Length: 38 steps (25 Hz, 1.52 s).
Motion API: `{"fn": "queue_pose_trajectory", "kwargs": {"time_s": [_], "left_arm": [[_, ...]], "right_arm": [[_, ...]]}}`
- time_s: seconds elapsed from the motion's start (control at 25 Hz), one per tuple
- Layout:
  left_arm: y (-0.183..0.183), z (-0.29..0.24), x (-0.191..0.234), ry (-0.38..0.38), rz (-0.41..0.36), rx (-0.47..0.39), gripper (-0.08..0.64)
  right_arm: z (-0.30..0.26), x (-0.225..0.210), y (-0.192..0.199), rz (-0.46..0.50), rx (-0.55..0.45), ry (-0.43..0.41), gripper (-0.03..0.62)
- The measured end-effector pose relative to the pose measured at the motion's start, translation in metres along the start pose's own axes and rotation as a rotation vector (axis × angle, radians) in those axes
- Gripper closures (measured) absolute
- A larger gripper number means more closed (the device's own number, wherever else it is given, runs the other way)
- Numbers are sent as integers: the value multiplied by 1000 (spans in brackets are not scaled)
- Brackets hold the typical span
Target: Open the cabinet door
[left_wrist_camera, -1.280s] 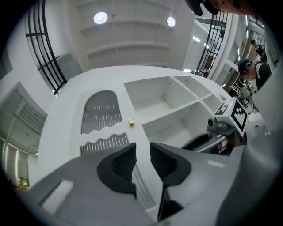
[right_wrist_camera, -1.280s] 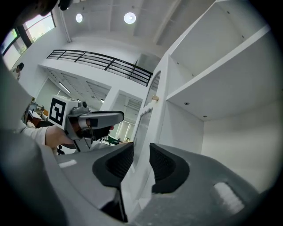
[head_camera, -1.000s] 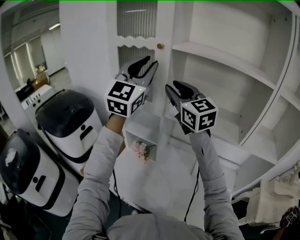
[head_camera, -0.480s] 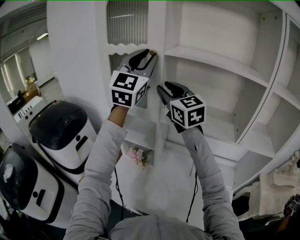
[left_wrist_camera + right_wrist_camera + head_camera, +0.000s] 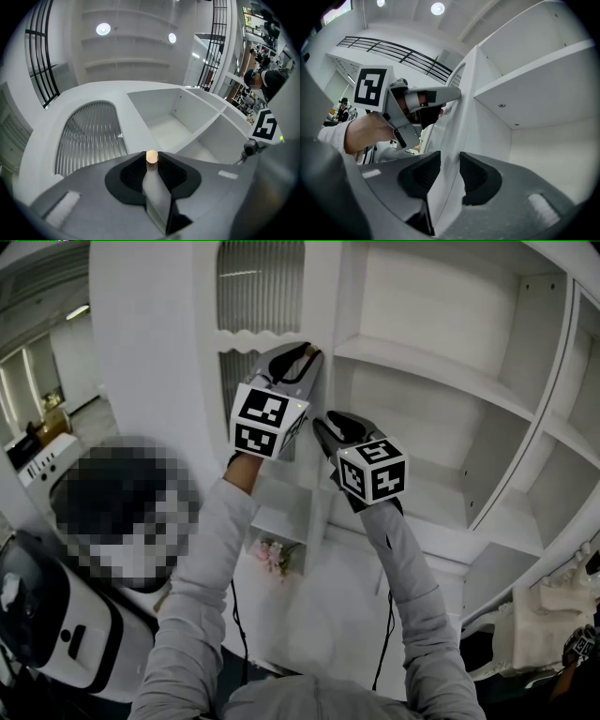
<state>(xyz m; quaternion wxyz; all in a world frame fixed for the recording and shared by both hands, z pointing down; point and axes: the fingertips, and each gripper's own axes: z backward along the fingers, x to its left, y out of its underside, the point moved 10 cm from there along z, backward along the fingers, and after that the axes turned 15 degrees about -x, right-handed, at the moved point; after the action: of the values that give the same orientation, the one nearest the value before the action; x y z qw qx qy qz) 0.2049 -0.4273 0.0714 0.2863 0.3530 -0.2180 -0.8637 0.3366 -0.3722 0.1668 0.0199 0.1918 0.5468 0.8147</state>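
The white cabinet door (image 5: 258,287) has a ribbed panel and a small brass knob (image 5: 151,156) on its right stile. My left gripper (image 5: 309,352) points up at that stile. In the left gripper view its jaws (image 5: 151,161) are closing with the knob between the tips, and the pads touch it on both sides. The knob is hidden in the head view. My right gripper (image 5: 324,426) hangs just below and to the right, jaws apart (image 5: 450,164), with the door's edge (image 5: 459,122) in line with the gap. The door looks closed.
Open white shelves (image 5: 441,362) fill the cabinet to the right of the door. A small cubby with pink flowers (image 5: 277,551) sits below. A white appliance with a dark lid (image 5: 37,615) stands on the floor at the left. Cables hang beneath both arms.
My left gripper rose to the knob and its jaws narrowed around it. The right gripper kept its place just below it.
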Motion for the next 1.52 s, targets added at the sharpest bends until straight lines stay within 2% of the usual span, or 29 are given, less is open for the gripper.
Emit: {"fn": "queue_pose_trajectory", "kwargs": {"time_s": [0.4,0.84,1.28,1.52], "left_arm": [[-4,10,5,35,65,-48,468],[-17,27,11,87,90,-82,468],[-38,55,21,120,148,-142,469],[-55,80,31,134,185,-129,469]], "right_arm": [[0,4,-2,-1,3,13,469],[3,29,-10,-14,12,35,478],[14,71,-27,7,30,93,489],[19,107,-38,32,62,126,492]]}}
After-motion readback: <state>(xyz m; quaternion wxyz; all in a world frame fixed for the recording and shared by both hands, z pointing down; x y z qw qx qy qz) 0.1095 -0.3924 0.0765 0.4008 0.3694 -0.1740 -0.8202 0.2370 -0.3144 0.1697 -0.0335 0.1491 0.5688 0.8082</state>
